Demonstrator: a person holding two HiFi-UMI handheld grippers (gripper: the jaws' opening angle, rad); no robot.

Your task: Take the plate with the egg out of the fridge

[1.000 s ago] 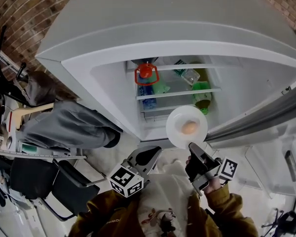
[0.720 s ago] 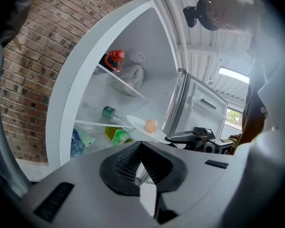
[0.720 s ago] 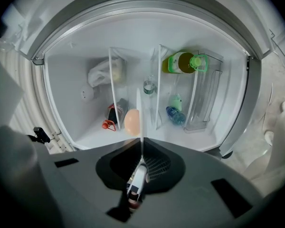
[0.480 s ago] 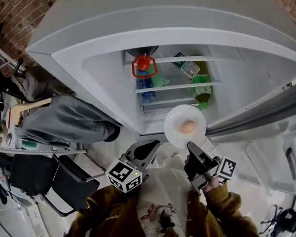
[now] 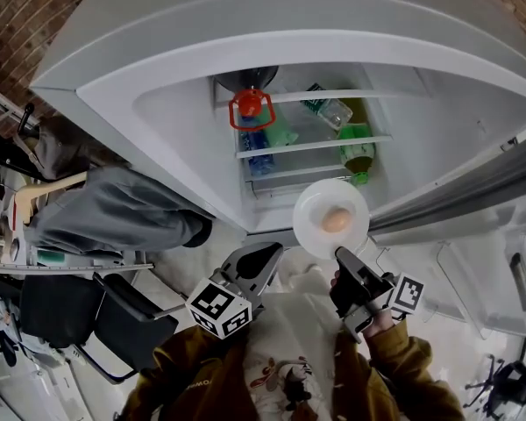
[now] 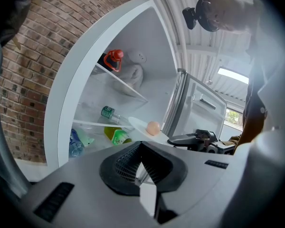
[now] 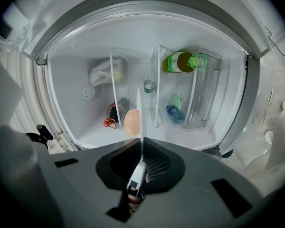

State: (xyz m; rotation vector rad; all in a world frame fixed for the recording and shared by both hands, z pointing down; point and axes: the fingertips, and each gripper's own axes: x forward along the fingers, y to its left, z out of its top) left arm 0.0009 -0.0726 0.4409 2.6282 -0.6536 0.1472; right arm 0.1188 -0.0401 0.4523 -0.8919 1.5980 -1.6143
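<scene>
The white plate (image 5: pixel 331 219) with a tan egg (image 5: pixel 335 221) on it hangs level at the lower front of the open fridge (image 5: pixel 184 139). My right gripper (image 5: pixel 344 258) is shut on the plate's near rim. In the right gripper view the plate (image 7: pixel 139 113) shows edge-on as a thin line running into the gripper (image 7: pixel 141 147), with the egg (image 7: pixel 131 121) on its left. My left gripper (image 5: pixel 263 265) hovers left of the plate, shut on nothing. From the left gripper (image 6: pixel 141 148) view the plate (image 6: pixel 141 126) and the egg (image 6: pixel 153 127) lie ahead.
Inside the fridge stand a red-capped bottle (image 5: pixel 251 109), a blue bottle (image 5: pixel 258 161), a clear bottle (image 5: pixel 333 112) and a green bottle (image 5: pixel 358 156) on glass shelves. The open fridge door (image 5: pixel 473 191) juts out at right. A chair (image 5: pixel 114 323) and draped clothes (image 5: pixel 114 222) are at left.
The plate with the egg stays in my right gripper at about the same spot before the fridge. The head view has shifted a little; both grippers have barely moved.
</scene>
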